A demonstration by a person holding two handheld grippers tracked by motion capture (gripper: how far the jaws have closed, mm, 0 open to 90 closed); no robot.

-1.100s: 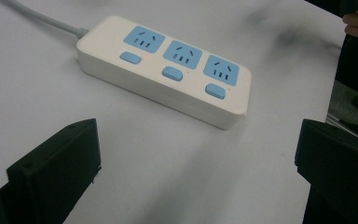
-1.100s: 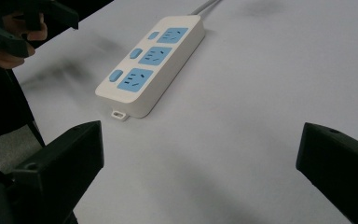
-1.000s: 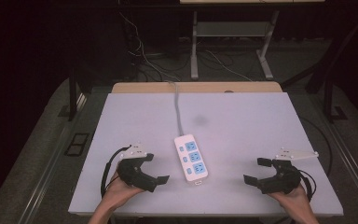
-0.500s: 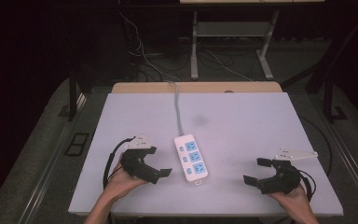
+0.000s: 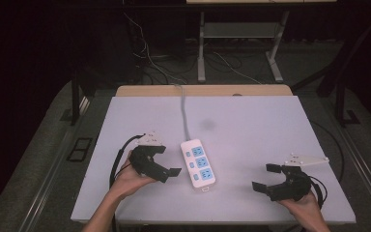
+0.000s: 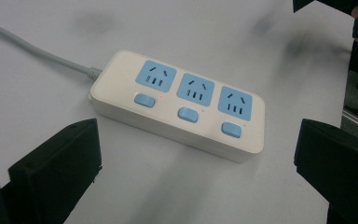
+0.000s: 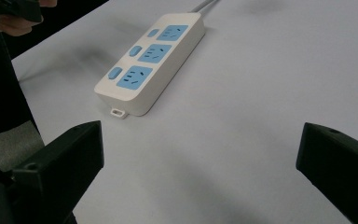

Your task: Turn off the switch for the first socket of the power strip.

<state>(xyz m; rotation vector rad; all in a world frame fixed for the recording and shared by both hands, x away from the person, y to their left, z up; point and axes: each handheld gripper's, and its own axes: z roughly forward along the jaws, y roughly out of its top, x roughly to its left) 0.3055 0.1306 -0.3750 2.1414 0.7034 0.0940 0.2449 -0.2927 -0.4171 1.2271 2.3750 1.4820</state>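
A white power strip (image 5: 199, 163) with three blue sockets and three blue switches lies flat near the middle of the white table (image 5: 251, 121). Its grey cord (image 5: 184, 111) runs away over the far edge. My left gripper (image 5: 169, 160) is held just left of the strip, open and empty, with its jaws pointing at it. In the left gripper view the strip (image 6: 182, 105) lies a short way ahead between the wide jaws of that gripper (image 6: 193, 149). My right gripper (image 5: 265, 177) hovers open and empty near the front right of the table. The right gripper view shows the strip (image 7: 151, 60) farther off to the left.
A tan board (image 5: 203, 90) lines the table's far edge. Behind it on the dark floor are loose cables (image 5: 149, 58) and a metal stand (image 5: 241, 34). White surface spreads out beyond and to the right of the strip.
My left gripper has moved forward from the front edge and closer to the strip's left side. The right gripper and the strip have stayed put.
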